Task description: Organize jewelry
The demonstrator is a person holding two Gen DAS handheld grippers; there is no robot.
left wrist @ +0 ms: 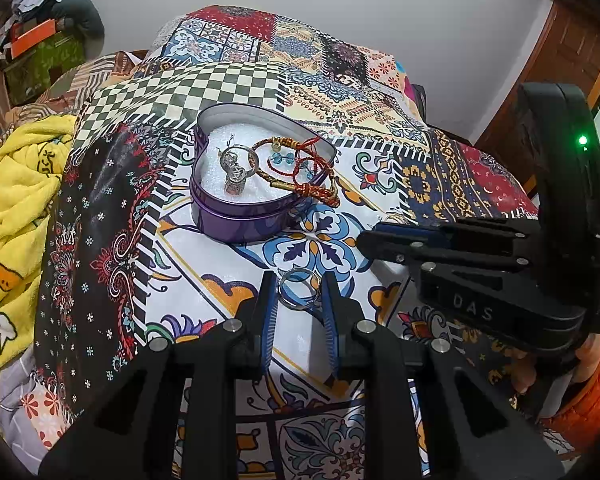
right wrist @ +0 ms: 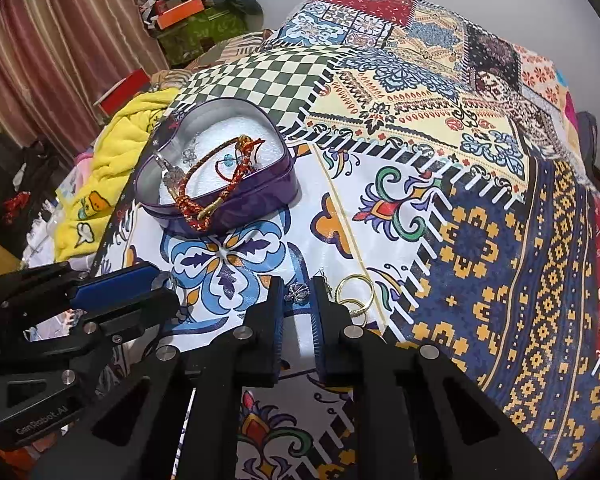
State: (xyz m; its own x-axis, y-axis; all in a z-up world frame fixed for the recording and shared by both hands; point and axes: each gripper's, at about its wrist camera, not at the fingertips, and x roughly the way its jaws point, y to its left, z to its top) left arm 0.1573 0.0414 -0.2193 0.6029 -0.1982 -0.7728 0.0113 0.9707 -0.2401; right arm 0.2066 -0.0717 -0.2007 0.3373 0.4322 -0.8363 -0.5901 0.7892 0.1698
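The right gripper (left wrist: 364,240), lettered "DAS", pinches a silver charm (right wrist: 298,293), while the left gripper (right wrist: 156,284), marked "GenRobot.AI", clamps a ring (left wrist: 299,290).

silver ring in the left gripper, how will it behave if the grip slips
The silver ring is a thin, smooth metal band, so it probably slides easily from the left gripper. Being round, it may roll across the glossy patterned cloth.

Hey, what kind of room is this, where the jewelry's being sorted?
Probably a bedroom in a home: the purple tin sits on a patchwork bedspread over what looks like a bed, beside a yellow blanket, with a striped curtain and piled clutter behind.
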